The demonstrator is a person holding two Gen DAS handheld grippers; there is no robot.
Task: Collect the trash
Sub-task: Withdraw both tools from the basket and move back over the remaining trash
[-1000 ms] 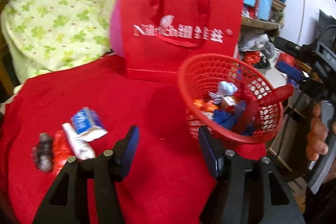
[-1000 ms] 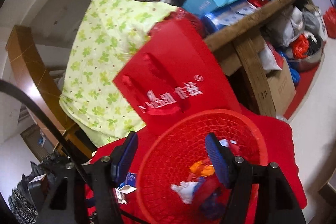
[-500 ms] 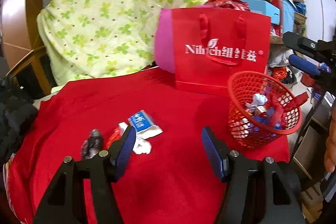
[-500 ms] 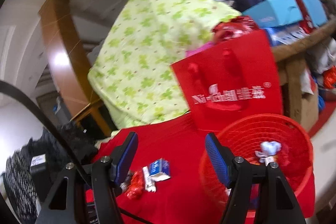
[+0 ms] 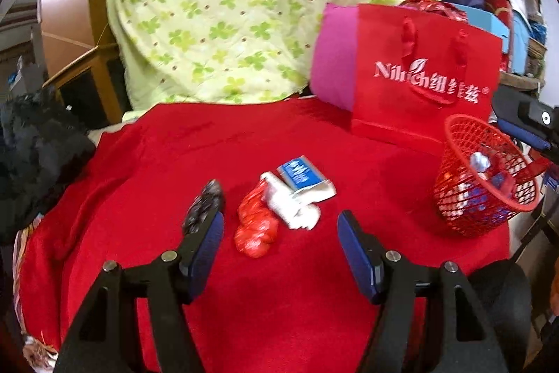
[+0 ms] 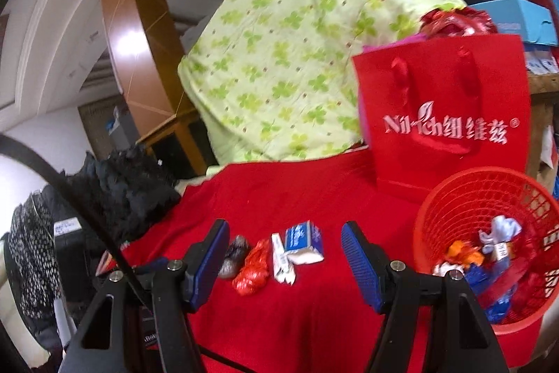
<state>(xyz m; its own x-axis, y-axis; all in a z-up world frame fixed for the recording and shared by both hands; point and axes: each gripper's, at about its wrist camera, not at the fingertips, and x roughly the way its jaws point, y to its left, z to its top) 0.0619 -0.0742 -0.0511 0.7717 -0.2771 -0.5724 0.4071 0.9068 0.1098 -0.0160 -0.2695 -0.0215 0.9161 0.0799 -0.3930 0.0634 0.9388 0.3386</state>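
Observation:
Loose trash lies in a cluster on the red cloth: a crumpled red wrapper [image 5: 256, 226], a white wrapper [image 5: 286, 205], a blue-and-white packet [image 5: 302, 175] and a dark crumpled wrapper [image 5: 206, 205]. The same cluster shows in the right wrist view: red wrapper [image 6: 253, 266], blue packet [image 6: 302, 242], dark wrapper [image 6: 234, 254]. A red mesh basket [image 5: 454, 194] holding several wrappers stands at the right, also in the right wrist view [image 6: 450, 208]. My left gripper [image 5: 279, 236] is open and empty just short of the cluster. My right gripper [image 6: 284, 250] is open and empty, above the table.
A red paper gift bag [image 5: 422, 83] with a pink one behind it stands at the back of the table. A green clover-print quilt [image 5: 227, 9] is draped behind. Dark clothing [image 5: 31, 145] lies at the left edge. Shelves of boxes stand at the right.
Both grippers have swung left and back from the basket. The trash cluster now sits between the left fingers, and the basket has slid to the right edge of both views.

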